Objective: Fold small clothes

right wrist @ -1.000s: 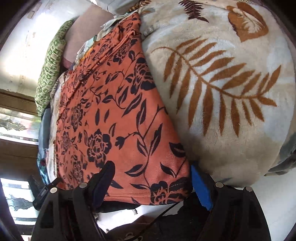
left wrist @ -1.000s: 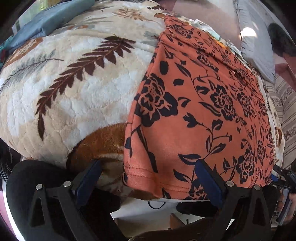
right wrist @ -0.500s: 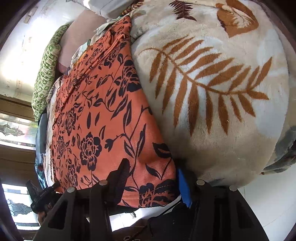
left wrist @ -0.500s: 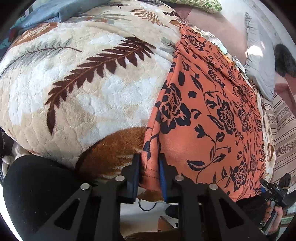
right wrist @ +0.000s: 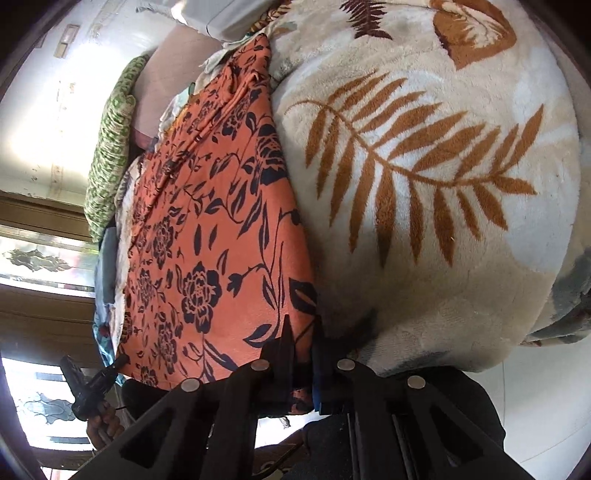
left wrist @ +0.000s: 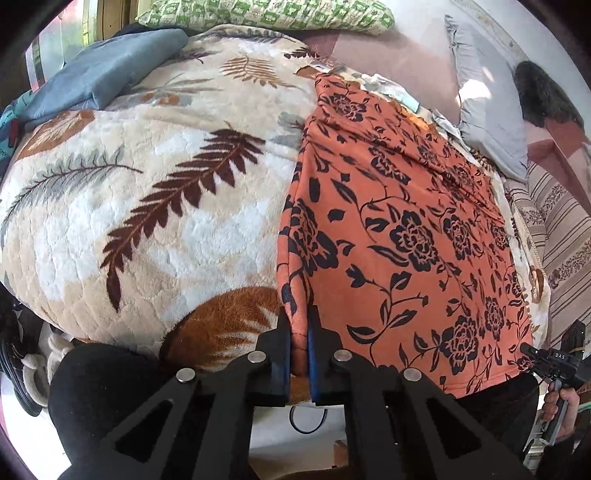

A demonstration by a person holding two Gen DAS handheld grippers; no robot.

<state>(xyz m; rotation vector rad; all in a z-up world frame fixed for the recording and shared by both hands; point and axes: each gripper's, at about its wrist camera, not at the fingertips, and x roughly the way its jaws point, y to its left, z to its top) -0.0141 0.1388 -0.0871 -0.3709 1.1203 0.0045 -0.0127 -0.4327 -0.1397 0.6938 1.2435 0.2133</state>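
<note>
An orange cloth with dark flowers lies spread flat on a fluffy blanket with leaf shapes. The blanket covers a bed. The cloth's near edge hangs a little over the bed's side. The left gripper has just squeezed its jaws together, and they now pinch the near left corner of the cloth between the blue pads. That corner is bunched into a small fold where it is held. The right gripper has just closed too, and it pinches the other near corner of the cloth, right beside the bare blanket. Each gripper shows up small in the other's view, held in a hand at the far corner of the hem. A green patterned pillow lies at the far end of the bed. A blue cloth sits on the blanket's far left side, well away from the orange one. A grey pillow rests past the cloth's far right side.
</note>
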